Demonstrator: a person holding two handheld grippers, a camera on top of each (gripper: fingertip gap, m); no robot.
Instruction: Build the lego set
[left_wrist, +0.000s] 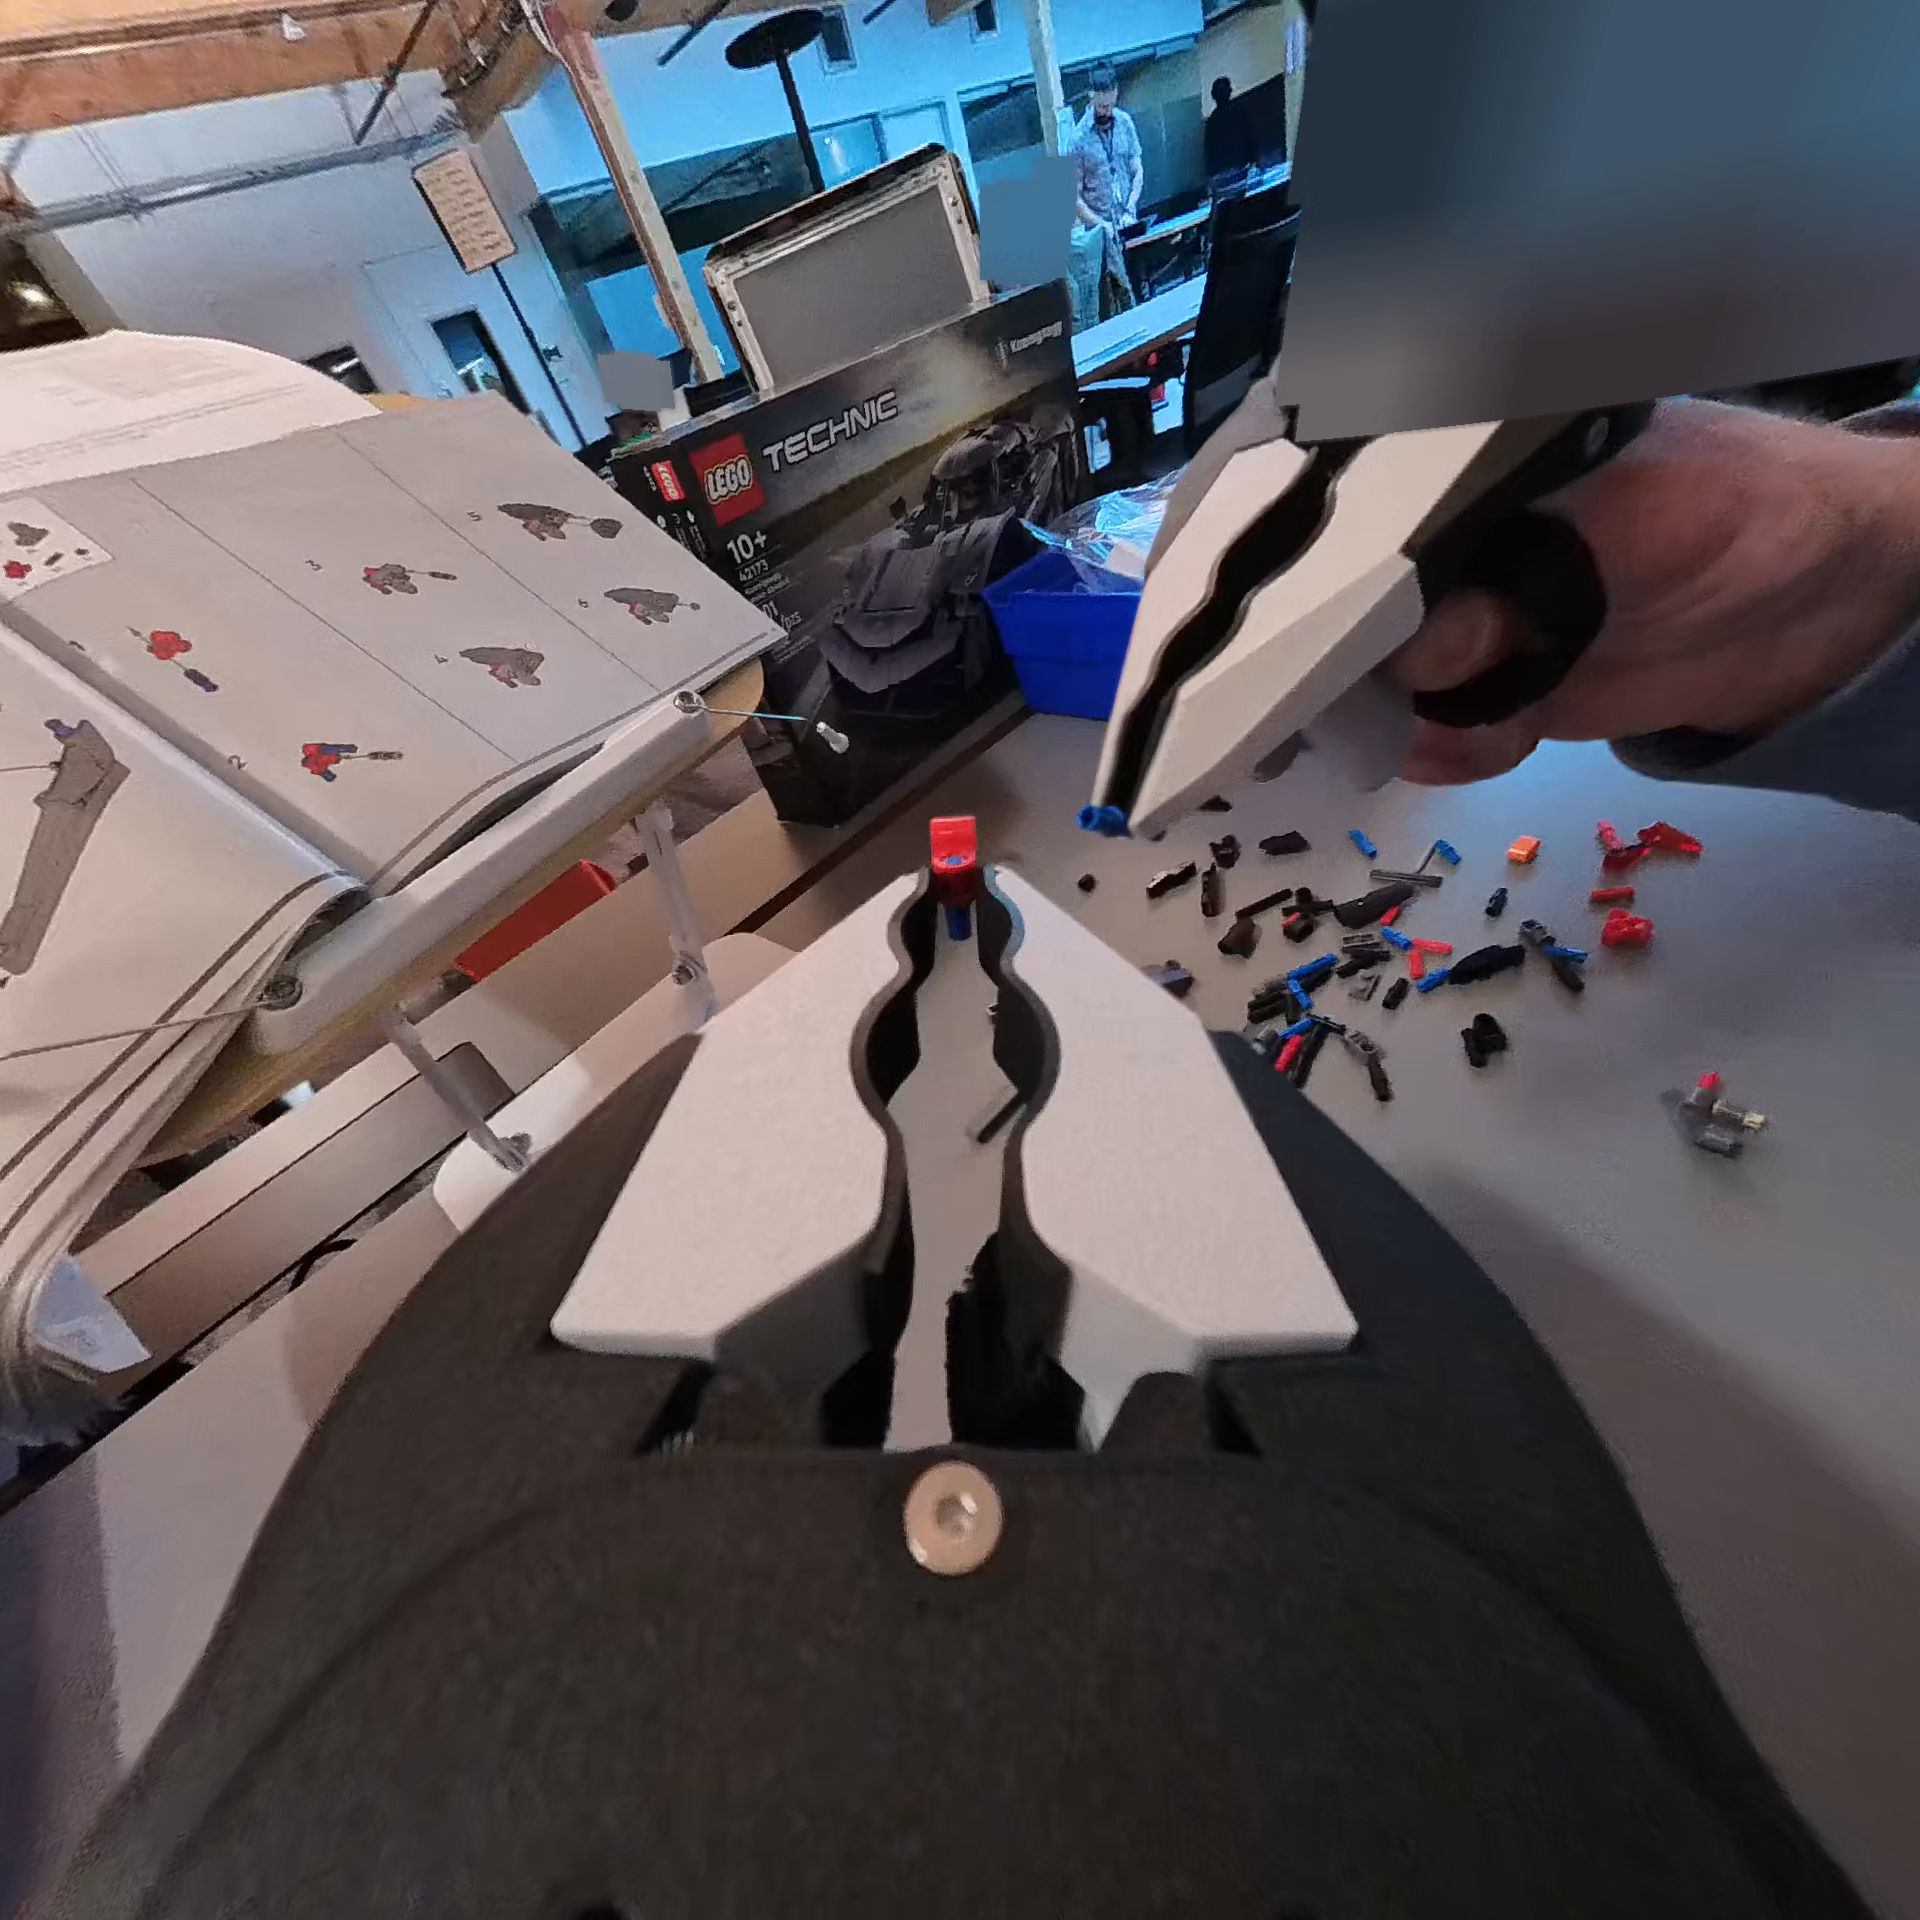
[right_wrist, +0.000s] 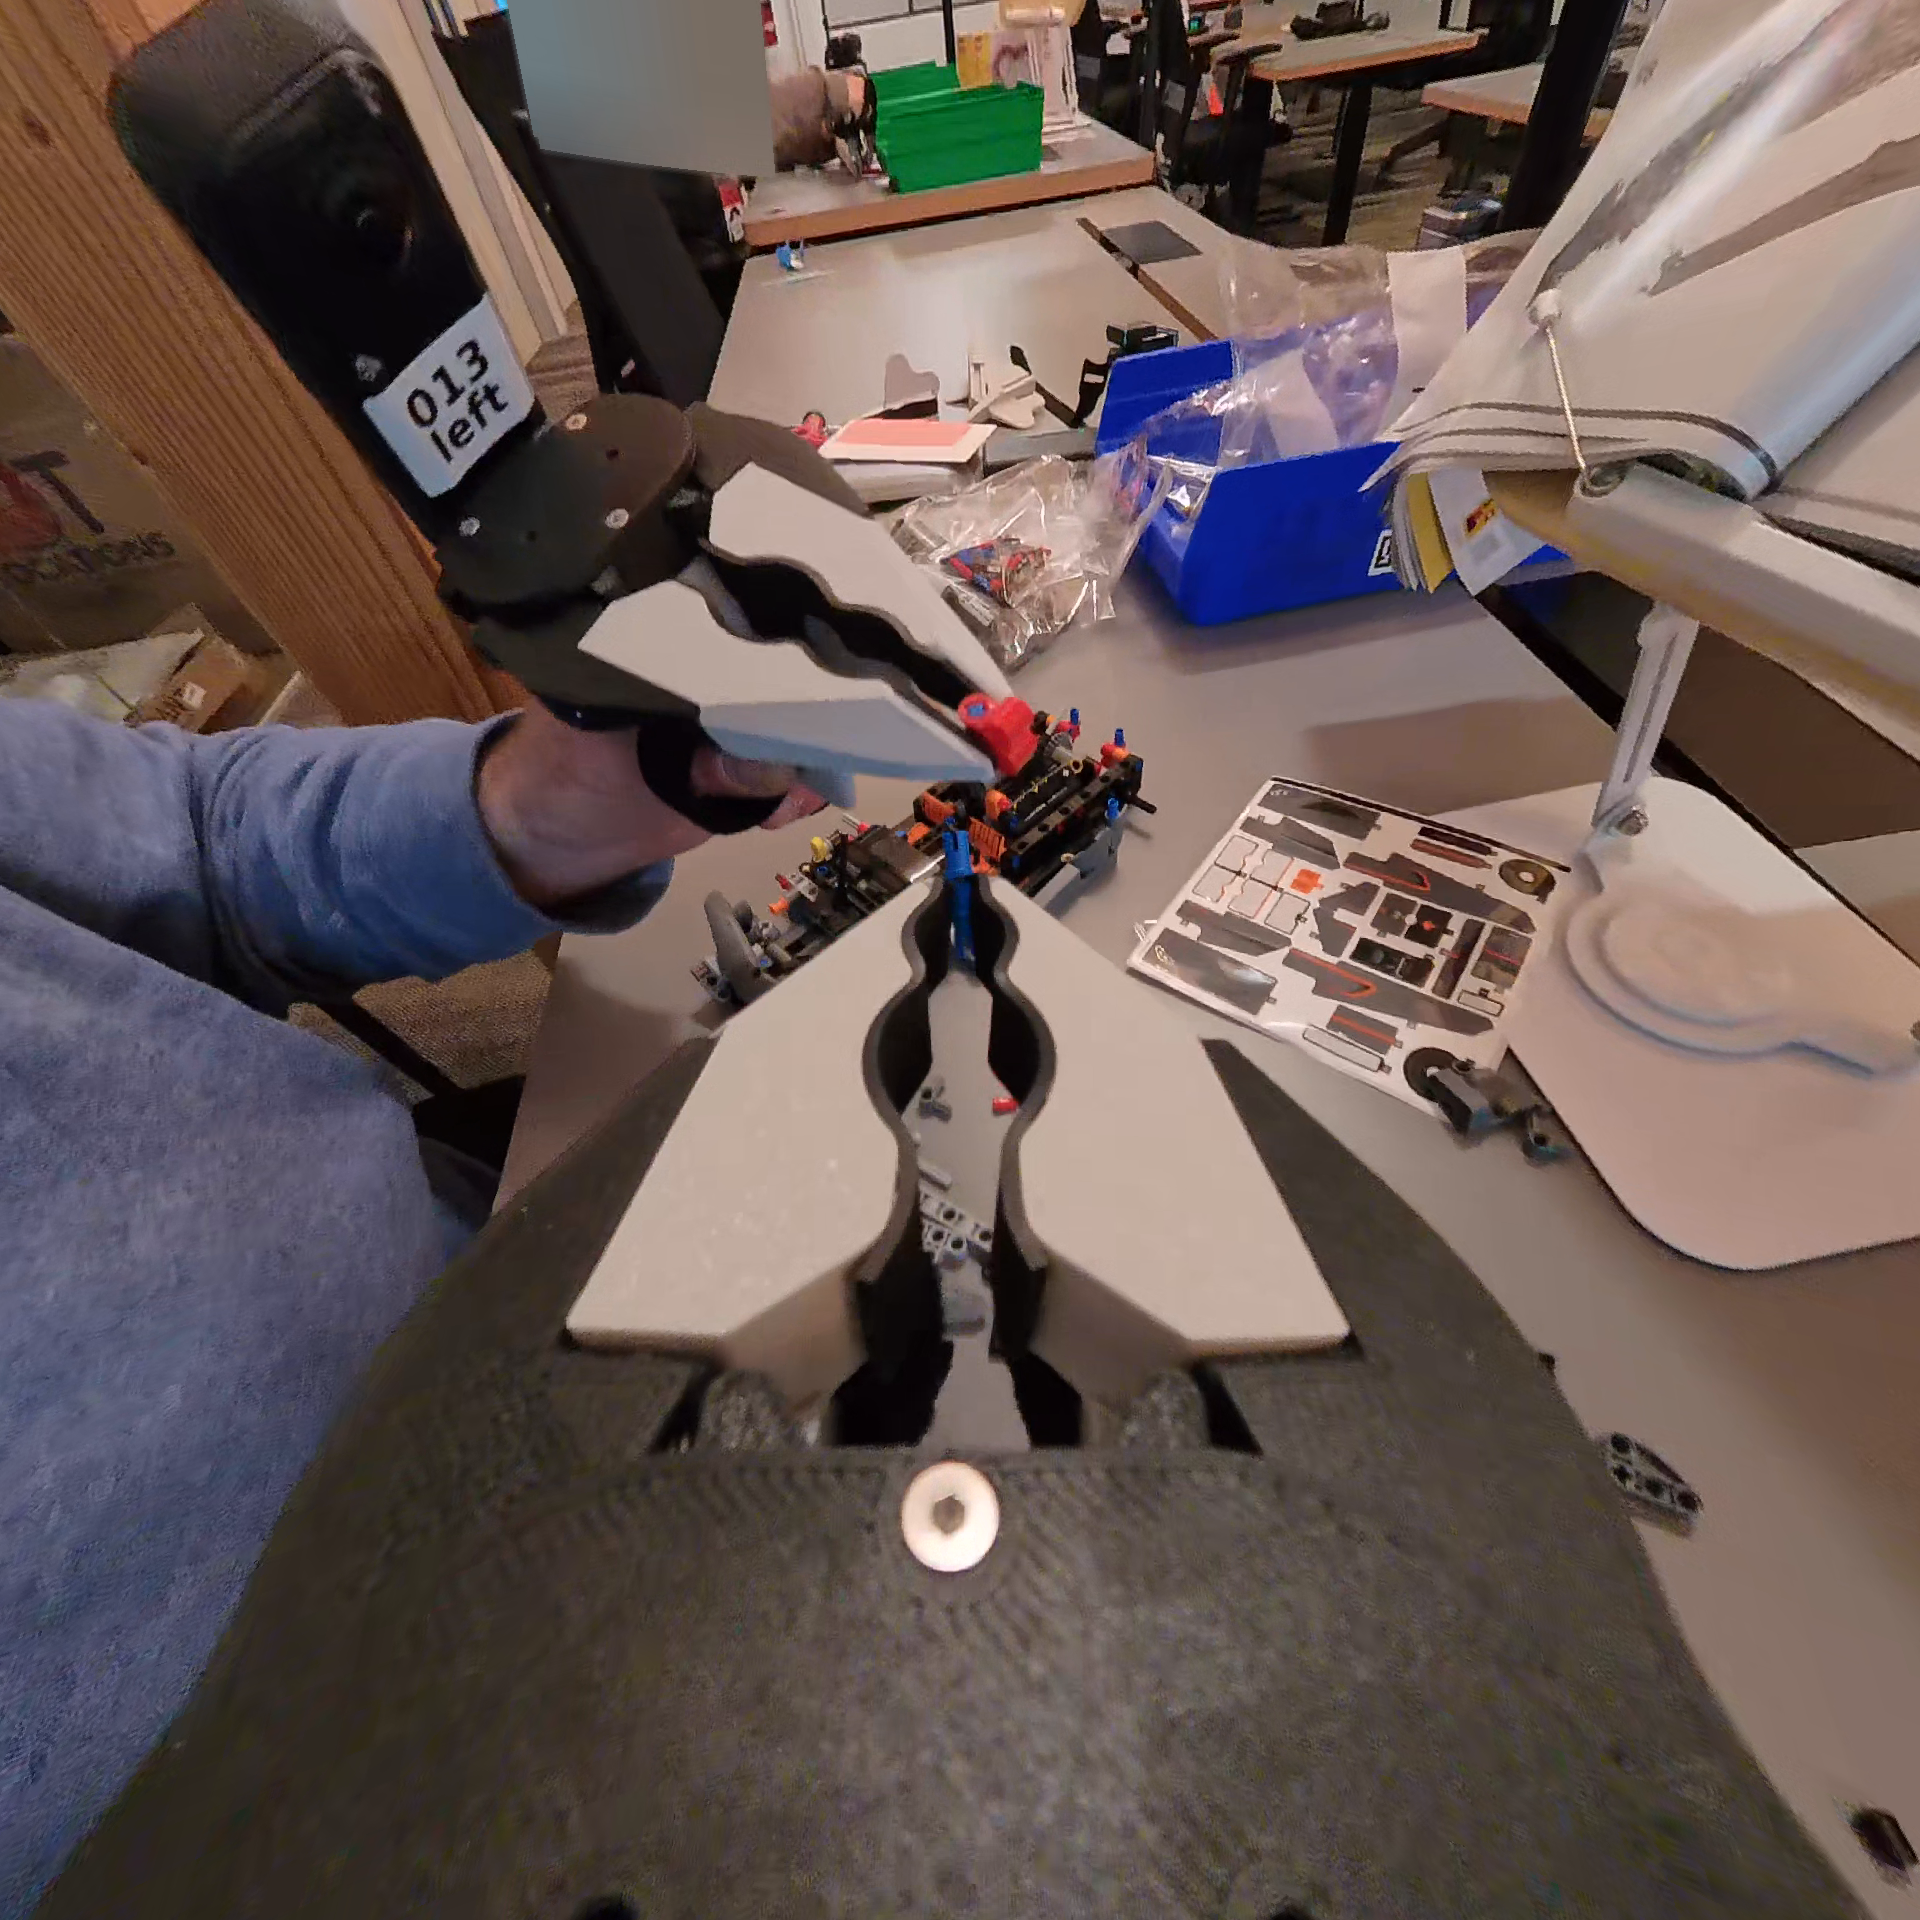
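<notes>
My left gripper (left_wrist: 956, 883) is shut on a small red piece (left_wrist: 953, 852) with a blue pin below it, held above the table. It also shows in the right wrist view (right_wrist: 982, 732), where the red piece (right_wrist: 1000, 724) sticks out of its tips. My right gripper (right_wrist: 964, 891) is shut on a blue pin (right_wrist: 960, 873). In the left wrist view the right gripper (left_wrist: 1117, 821) hangs to the right of my left one with the blue pin (left_wrist: 1101, 819) at its tip. A part-built black and orange chassis (right_wrist: 935, 842) lies on the table beyond both.
Loose black, blue and red pieces (left_wrist: 1382, 956) lie scattered on the grey table. An open instruction book (left_wrist: 343, 603) rests on a stand at left. The set's box (left_wrist: 873, 540), a blue bin (right_wrist: 1257, 509) with plastic bags and a sticker sheet (right_wrist: 1340, 925) are nearby. The tips of both grippers are at nearly the same place.
</notes>
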